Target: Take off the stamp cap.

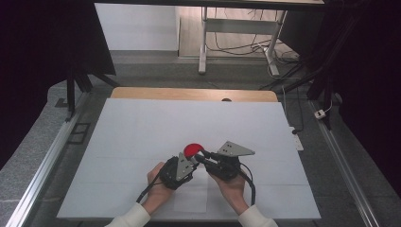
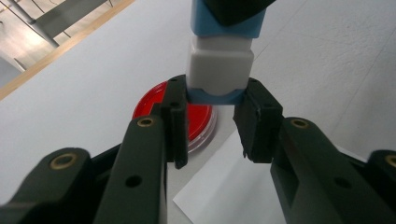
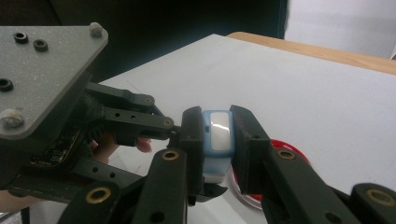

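A small block with a white body and blue ends (image 2: pixel 219 65) is held between both grippers just above the table. My left gripper (image 2: pixel 215 100) is shut on its lower blue end. My right gripper (image 3: pixel 218 140) is shut on the sides of the same block (image 3: pixel 218 130), with the left gripper's jaws meeting it from the left. Beneath and behind the block a red round dish (image 2: pixel 198 123) lies on the table. In the high view the two grippers meet tip to tip at the near edge of the red dish (image 1: pixel 193 149).
A white sheet covers the table (image 1: pixel 142 132), with a wooden edge (image 1: pixel 189 93) at the far side. A smaller paper sheet (image 1: pixel 191 198) lies under the hands. Metal rails (image 1: pixel 47 161) run along both sides of the table.
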Demonstrator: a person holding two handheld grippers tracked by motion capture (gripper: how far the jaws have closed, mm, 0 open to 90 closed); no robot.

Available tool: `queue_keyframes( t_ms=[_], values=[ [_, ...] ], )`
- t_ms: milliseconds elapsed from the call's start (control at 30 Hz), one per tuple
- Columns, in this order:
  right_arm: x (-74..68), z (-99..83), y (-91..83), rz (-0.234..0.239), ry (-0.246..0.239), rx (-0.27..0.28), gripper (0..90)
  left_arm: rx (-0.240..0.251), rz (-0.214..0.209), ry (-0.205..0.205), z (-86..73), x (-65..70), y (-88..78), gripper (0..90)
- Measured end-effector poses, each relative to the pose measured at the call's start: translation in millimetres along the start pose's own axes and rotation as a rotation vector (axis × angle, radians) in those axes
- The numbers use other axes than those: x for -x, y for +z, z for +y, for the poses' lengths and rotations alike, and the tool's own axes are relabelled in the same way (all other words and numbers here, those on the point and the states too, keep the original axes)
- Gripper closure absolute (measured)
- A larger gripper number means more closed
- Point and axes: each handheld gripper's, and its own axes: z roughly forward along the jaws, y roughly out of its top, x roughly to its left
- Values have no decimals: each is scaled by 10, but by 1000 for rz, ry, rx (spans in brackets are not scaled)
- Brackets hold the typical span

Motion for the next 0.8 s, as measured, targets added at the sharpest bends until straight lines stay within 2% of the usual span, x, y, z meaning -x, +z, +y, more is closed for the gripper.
queue_keyframes(
  t_ms=[400, 800],
  values=[
    [-5, -17, 26, -8, -8, -27, 747, -20, 0, 23, -26, 15, 29, 659],
    [-20, -34, 27, -24, -9, -20, 747, -7, -42, -40, -51, -16, 42, 658]
  ],
)
